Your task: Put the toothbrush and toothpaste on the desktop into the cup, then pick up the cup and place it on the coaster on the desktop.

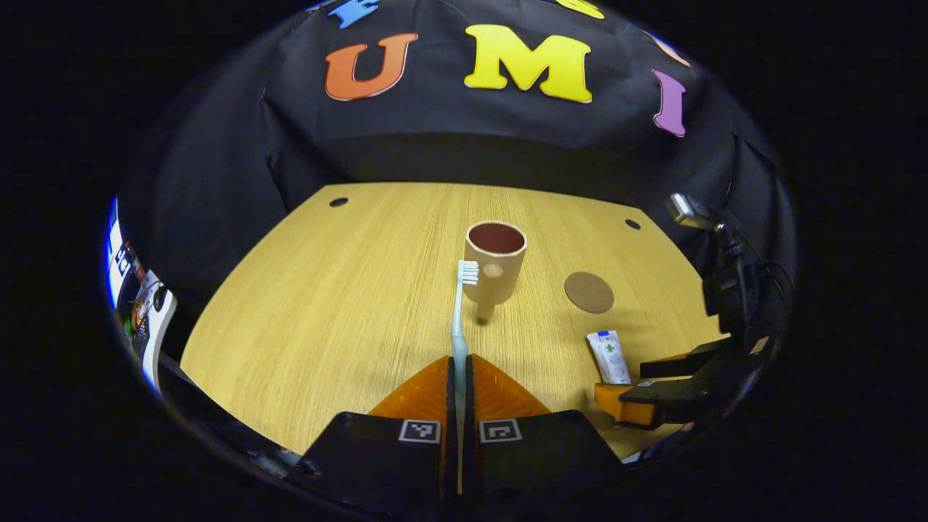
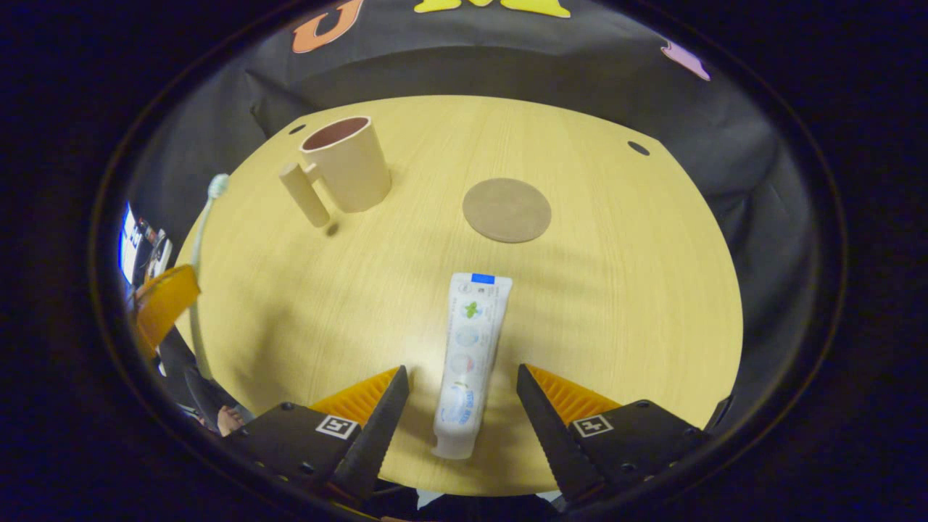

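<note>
Wooden table (image 2: 638,304) carries cup (image 2: 348,163) and coaster (image 2: 507,210) toward its far edge. Left gripper (image 1: 460,377) clamps toothbrush (image 1: 461,312) raised before the cup. Right gripper (image 2: 462,395) gapes wide astride toothpaste (image 2: 470,355), nothing gripped.

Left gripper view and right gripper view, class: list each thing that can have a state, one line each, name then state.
Pale blue plastic toothbrush: clamped in the left hand-held gripper, bristles forward.
White toothpaste tube: lying flat, not gripped.
Beige handled cup: upright, empty.
Round brown coaster: bare.
Right hand-held gripper: open, straddling the tube.
Wooden desktop: holds the cup, coaster, tube.
</note>
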Available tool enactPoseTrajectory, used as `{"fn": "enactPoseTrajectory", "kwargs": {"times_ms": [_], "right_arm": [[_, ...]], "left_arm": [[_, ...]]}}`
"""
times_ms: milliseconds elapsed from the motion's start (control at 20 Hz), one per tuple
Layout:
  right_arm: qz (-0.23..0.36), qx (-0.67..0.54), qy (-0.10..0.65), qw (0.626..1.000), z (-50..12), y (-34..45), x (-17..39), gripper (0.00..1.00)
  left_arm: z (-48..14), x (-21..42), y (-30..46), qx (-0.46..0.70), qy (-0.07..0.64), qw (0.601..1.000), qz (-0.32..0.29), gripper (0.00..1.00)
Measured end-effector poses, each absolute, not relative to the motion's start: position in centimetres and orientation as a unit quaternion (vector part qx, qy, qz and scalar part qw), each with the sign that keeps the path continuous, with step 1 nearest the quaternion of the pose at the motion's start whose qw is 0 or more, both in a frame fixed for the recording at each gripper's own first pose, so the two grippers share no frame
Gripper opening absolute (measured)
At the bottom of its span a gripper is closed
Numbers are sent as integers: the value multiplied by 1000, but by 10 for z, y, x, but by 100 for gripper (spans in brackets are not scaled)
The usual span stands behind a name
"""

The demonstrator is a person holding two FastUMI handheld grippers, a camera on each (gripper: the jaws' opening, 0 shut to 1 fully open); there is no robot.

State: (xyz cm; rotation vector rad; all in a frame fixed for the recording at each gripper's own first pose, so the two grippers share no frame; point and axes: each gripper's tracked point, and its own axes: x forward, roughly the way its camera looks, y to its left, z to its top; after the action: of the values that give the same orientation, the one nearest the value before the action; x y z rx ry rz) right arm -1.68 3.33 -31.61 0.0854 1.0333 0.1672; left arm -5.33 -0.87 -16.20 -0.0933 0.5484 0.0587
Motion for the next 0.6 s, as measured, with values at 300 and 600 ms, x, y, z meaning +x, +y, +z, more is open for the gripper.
{"fn": "enactPoseTrajectory", "kwargs": {"times_ms": [300,600], "right_arm": [[58,57,528,845,-335,32,-21,56],[71,115,530,837,-333,31,-20,36]], "left_arm": [[-67,-54,8,-45,182,982,29,5],[-7,-25,26,-62,108,991,38,5]]}}
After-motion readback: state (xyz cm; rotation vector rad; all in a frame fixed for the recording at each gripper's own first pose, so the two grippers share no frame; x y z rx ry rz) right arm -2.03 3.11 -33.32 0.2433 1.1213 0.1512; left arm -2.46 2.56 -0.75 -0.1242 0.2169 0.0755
